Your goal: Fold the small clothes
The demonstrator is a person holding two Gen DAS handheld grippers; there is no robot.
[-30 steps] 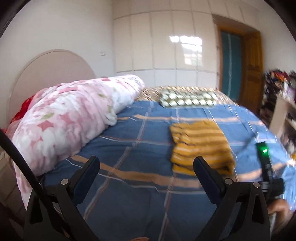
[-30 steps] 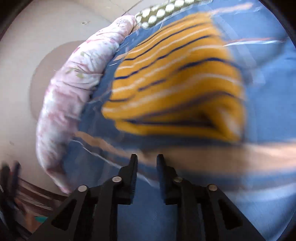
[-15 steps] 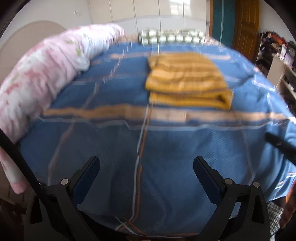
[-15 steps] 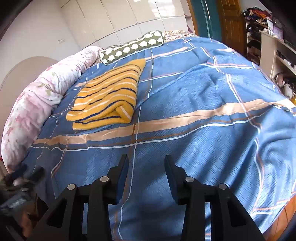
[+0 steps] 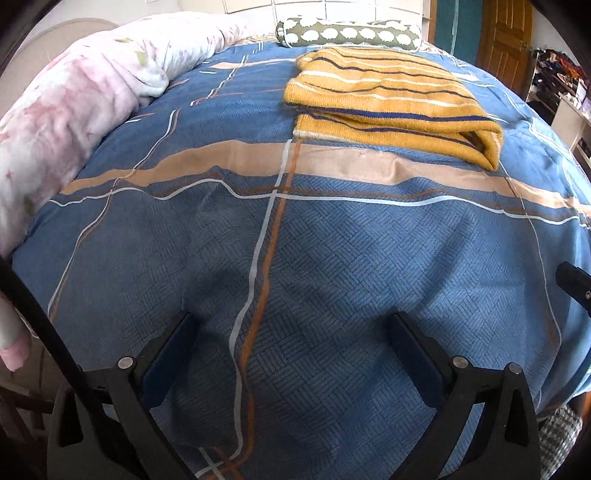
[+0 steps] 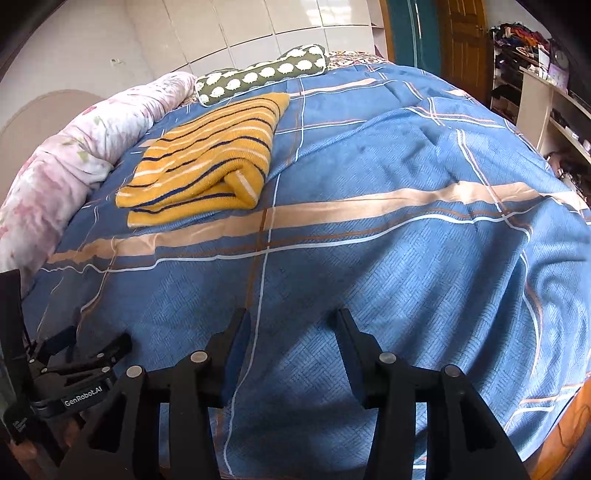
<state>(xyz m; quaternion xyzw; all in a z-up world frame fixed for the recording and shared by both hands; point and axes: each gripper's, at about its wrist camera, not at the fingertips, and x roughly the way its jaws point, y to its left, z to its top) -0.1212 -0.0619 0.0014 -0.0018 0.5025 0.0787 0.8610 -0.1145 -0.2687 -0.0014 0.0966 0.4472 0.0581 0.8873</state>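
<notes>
- Yellow striped knit, the folded sweater (image 5: 391, 99), lies on the blue plaid bed cover (image 5: 332, 258), just in front of the green patterned bolster (image 5: 351, 33) and beside the pink floral quilt (image 5: 74, 103); nothing touches it.
- A second ago my right view was blurred and filled by that sweater, with the right tool (image 6: 291, 332) almost pressed together close to it. Now the garment sits well apart, up and left in the same view (image 6: 207, 162).
- The right tool's jaws have just been opening; they stand about half spread now, with only bare bed cover between them.
- My left tool (image 5: 291, 332) is spread wide, as in both earlier left views, and empty. Its view has tipped from the far wall and door down to the cover at the near edge of the bed.
- I can see that left tool low at the left of the right view (image 6: 74, 354), off the bed's near edge.
- My reading: this sweater is finished, in a neat stack, and both tools have backed away from it.
- I see no other garment on the bed, so the next piece, if any, must come from out of view.
</notes>
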